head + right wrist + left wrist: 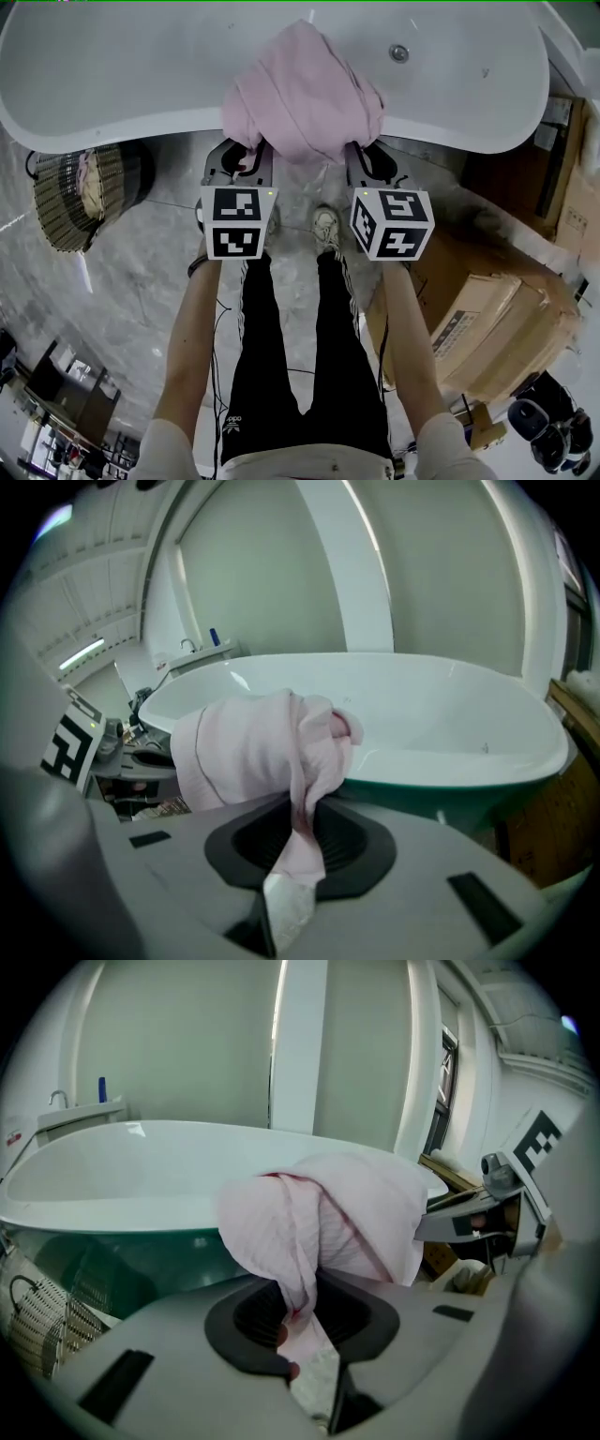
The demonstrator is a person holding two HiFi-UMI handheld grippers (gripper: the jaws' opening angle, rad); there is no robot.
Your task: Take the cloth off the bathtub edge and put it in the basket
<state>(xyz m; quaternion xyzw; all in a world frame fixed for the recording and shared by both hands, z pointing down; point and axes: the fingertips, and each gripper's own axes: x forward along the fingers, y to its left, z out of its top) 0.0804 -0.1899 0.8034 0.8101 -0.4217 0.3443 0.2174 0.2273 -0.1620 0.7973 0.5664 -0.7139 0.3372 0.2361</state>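
A pale pink cloth lies bunched over the near edge of the white bathtub. My left gripper pinches the cloth's lower left part, and my right gripper pinches its lower right part. In the left gripper view a fold of the cloth runs down between the jaws of the left gripper, which are closed on it. Likewise, in the right gripper view, the cloth hangs into the right gripper and is clamped there. A woven basket sits on the floor to the left, under the tub's rim.
Cardboard boxes stand on the floor to the right, with shoes beyond them. The person's legs and feet are directly below the grippers. The tub's drain is right of the cloth. The basket shows low left in the left gripper view.
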